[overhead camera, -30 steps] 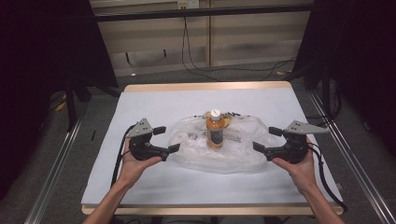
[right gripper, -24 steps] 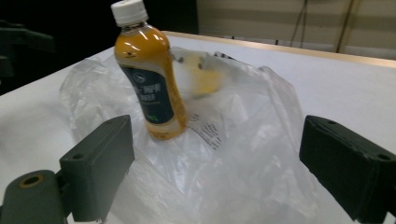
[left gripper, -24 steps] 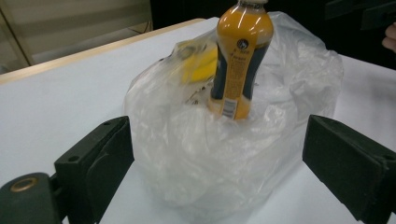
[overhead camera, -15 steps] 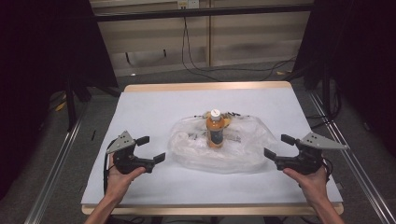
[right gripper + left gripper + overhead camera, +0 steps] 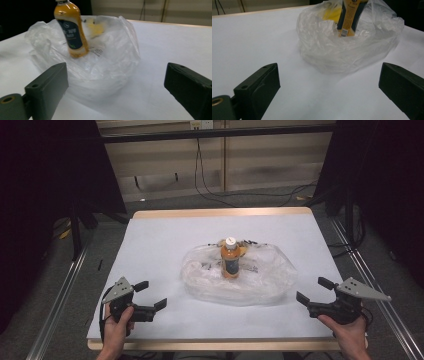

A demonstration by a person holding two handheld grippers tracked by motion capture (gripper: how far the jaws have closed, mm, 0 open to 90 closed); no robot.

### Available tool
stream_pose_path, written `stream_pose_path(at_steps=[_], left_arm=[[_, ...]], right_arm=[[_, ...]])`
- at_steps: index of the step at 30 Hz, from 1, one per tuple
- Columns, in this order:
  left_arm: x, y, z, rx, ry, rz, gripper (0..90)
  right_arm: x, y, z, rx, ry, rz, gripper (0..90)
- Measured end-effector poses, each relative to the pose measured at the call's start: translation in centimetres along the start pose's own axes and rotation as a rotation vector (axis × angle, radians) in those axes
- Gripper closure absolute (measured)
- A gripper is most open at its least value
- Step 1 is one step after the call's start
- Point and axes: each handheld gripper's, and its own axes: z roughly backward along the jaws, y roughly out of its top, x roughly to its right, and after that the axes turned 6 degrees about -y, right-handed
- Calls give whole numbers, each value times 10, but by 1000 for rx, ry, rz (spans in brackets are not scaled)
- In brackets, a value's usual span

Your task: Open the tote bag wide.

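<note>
**Both grippers low at the near edge, jaws spread, bag between them**

The left hand (image 5: 117,330) comes in from the bottom of the high view, wrapped around the left gripper (image 5: 149,296), whose jaws stand wide apart with nothing between them, aimed toward the right and slightly forward. Ahead and to its right lies a crumpled clear plastic bag (image 5: 240,277) on the white table (image 5: 160,245), with an orange bottle (image 5: 230,259) standing upright inside it. Well beyond the bag's right side, the right gripper (image 5: 314,291) points back left, jaws likewise spread and empty, held by the right hand (image 5: 350,335) near the table's front corner.
</note>
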Motion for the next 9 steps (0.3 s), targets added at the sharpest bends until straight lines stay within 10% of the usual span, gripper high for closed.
stream_pose_path(at_steps=[9], left_arm=[[8,-5,0,-32,-11,-41,32]], right_arm=[[4,-8,10,6,-35,7,62]])
